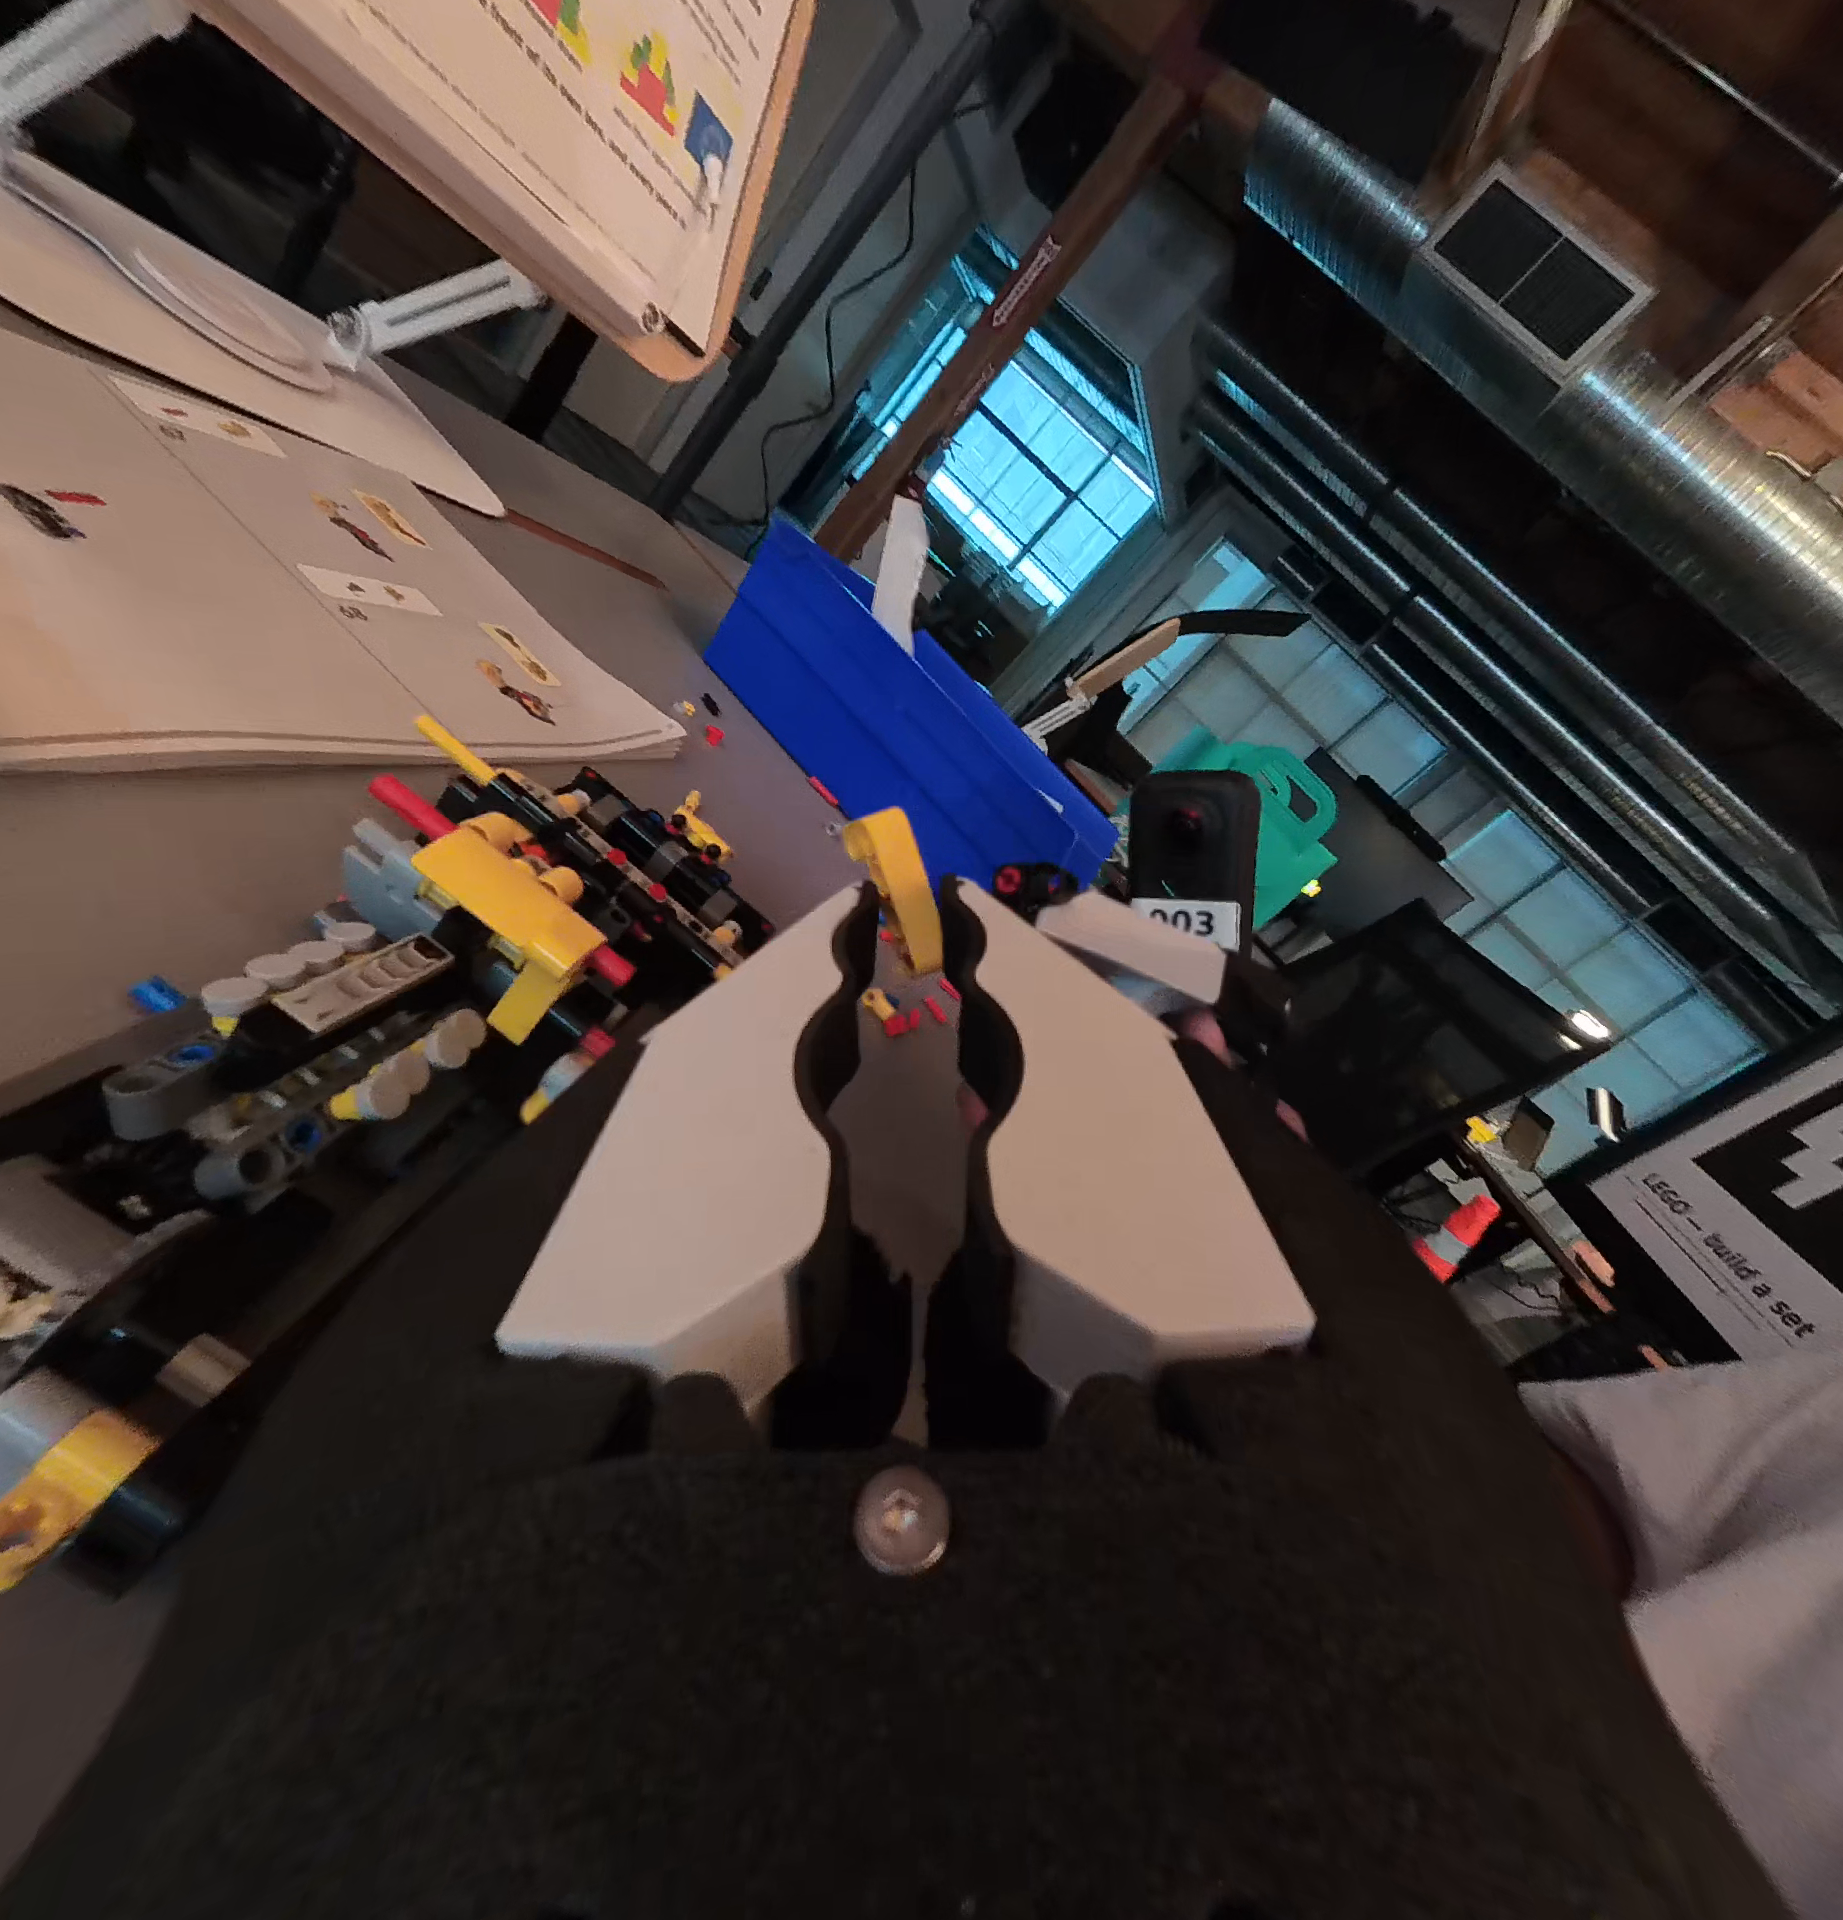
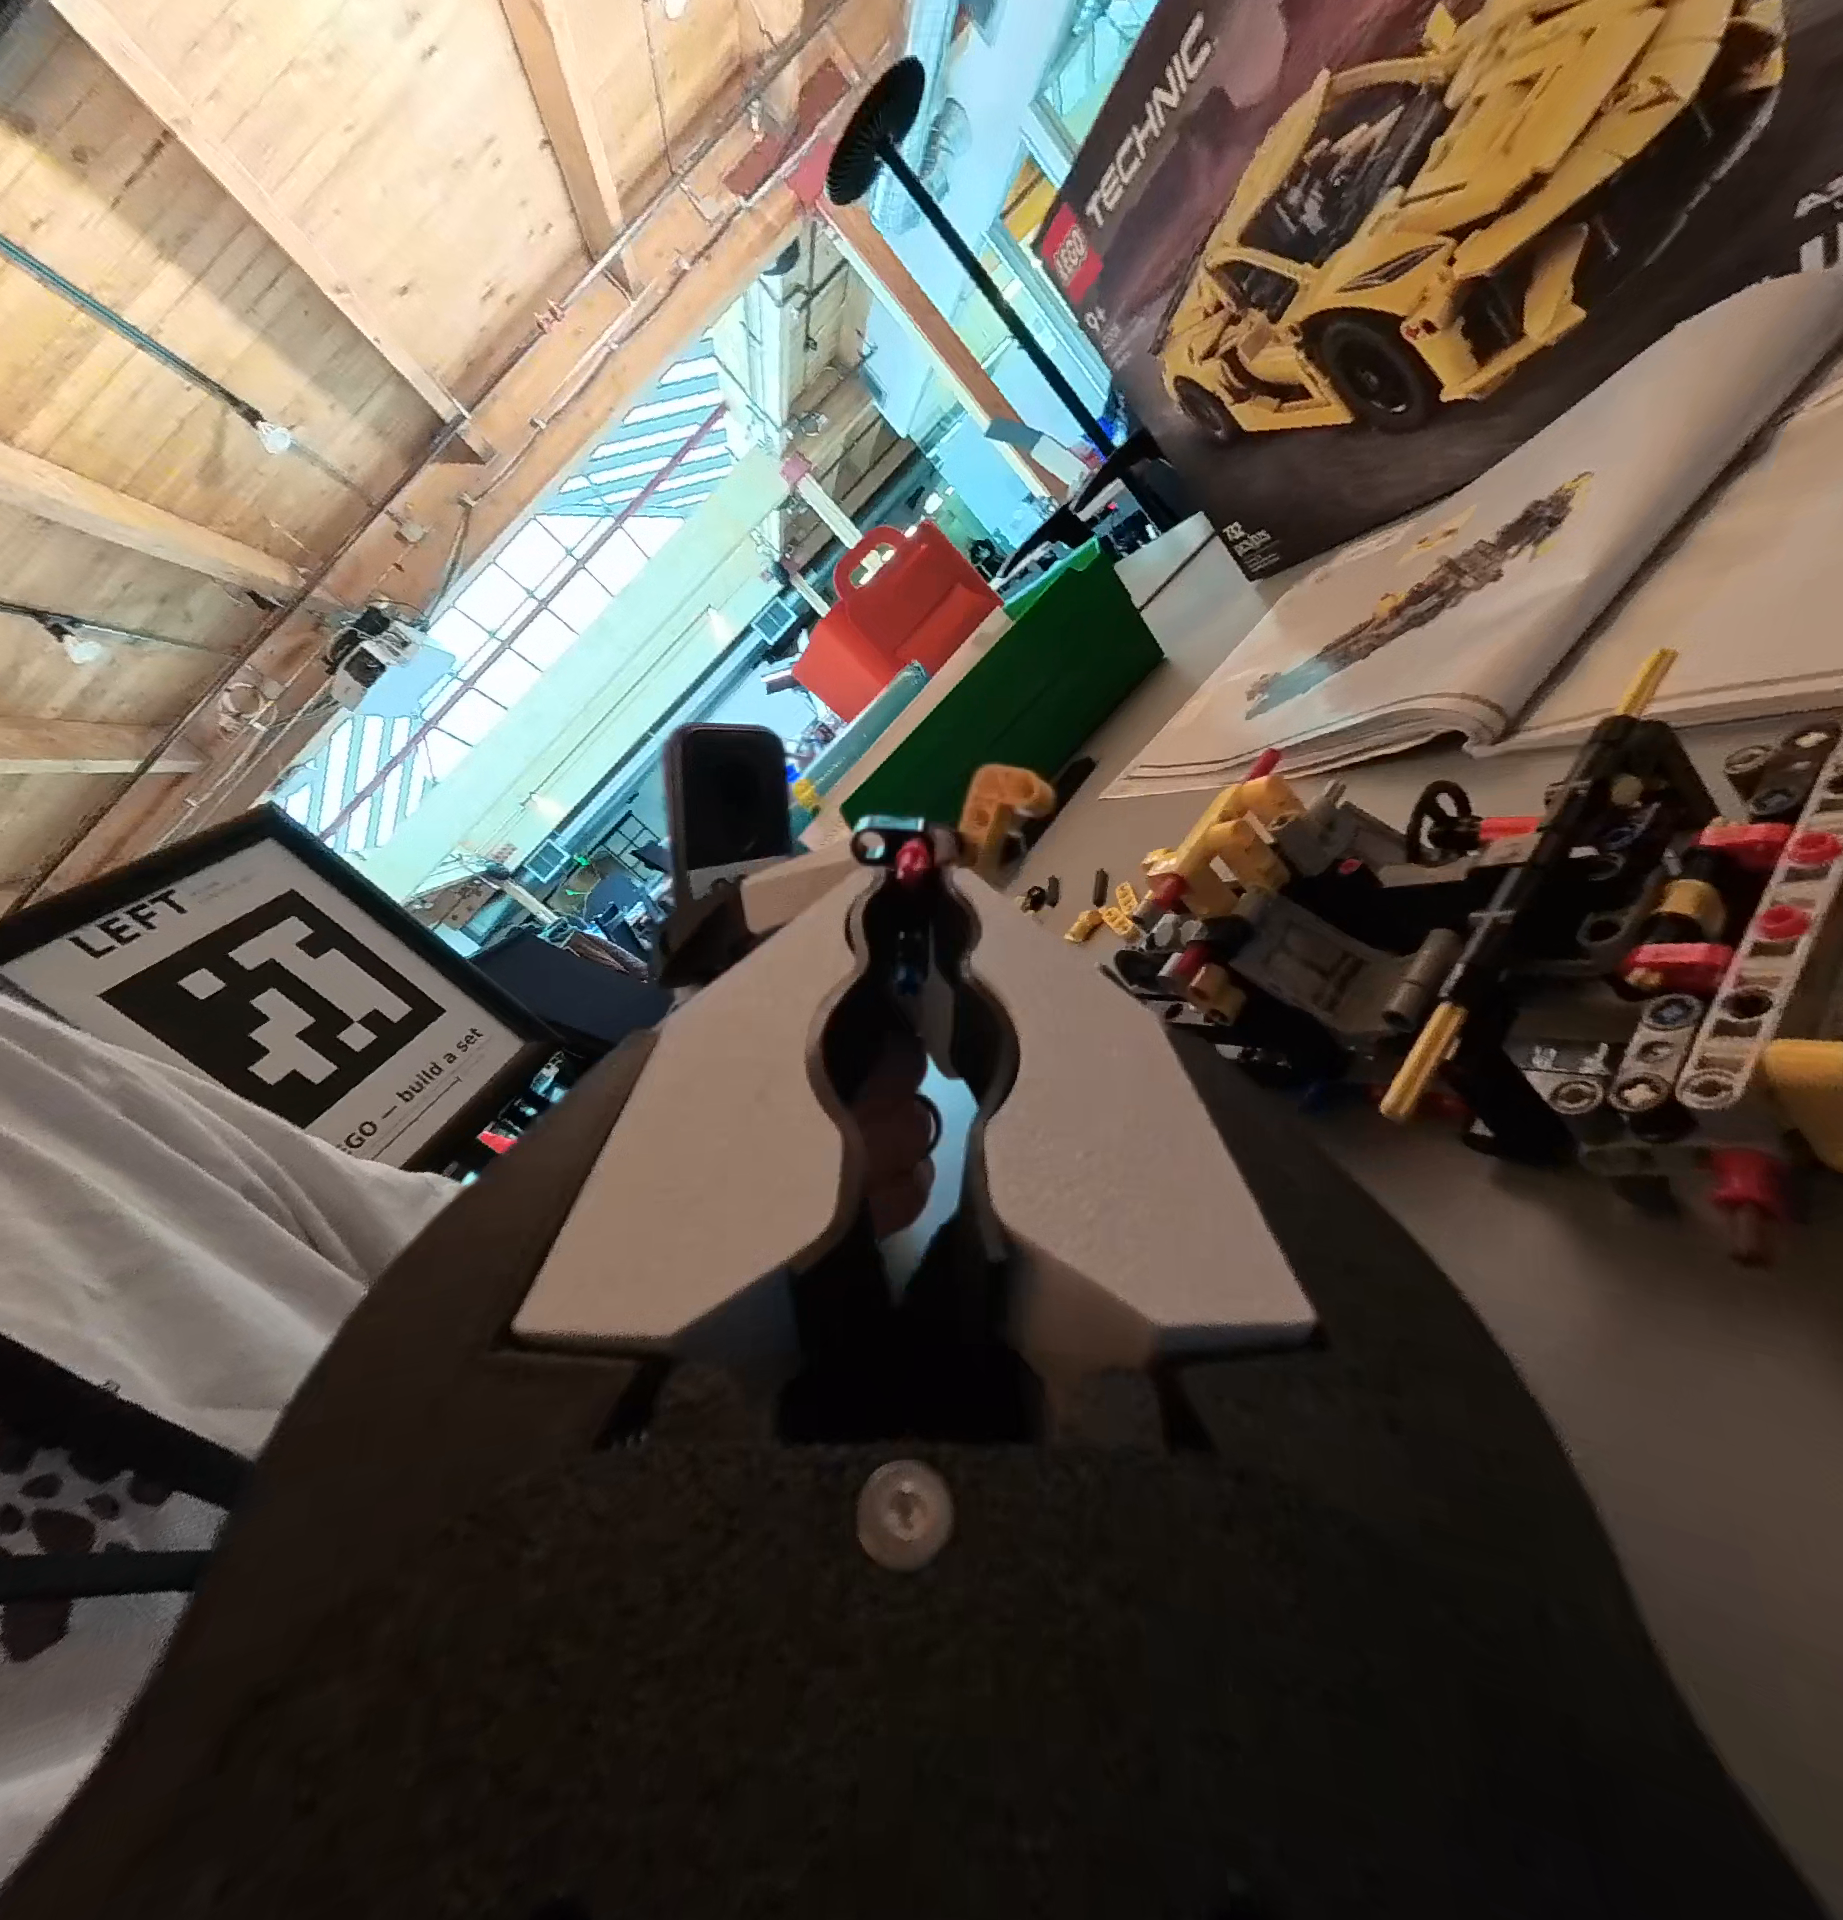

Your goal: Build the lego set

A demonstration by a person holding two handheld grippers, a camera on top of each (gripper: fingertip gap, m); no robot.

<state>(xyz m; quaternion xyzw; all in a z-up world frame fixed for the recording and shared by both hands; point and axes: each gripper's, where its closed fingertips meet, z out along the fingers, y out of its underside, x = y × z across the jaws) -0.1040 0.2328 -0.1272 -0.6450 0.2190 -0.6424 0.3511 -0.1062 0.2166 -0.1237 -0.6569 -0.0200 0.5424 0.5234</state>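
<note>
My left gripper (image 1: 904,909) is shut on a yellow curved Technic piece (image 1: 896,883) and holds it above the grey table. My right gripper (image 2: 904,878) is shut on a small black connector with a red pin (image 2: 901,844). The two grippers meet tip to tip. The connector (image 1: 1031,881) sits just right of the yellow piece in the left wrist view. The yellow piece (image 2: 1005,810) shows just behind the connector in the right wrist view. The partly built black, grey and yellow model (image 1: 543,914) lies on the table to the left; in the right wrist view it (image 2: 1519,956) lies to the right.
An open instruction booklet (image 1: 273,582) lies behind the model. A blue bin (image 1: 896,717) stands ahead. Small loose red and yellow pieces (image 1: 912,1013) lie on the table. A green bin (image 2: 1000,686), a red carrier (image 2: 896,603) and the set's box (image 2: 1416,260) stand at the back. My two grippers' fingertips are within a few centimetres of each other.
</note>
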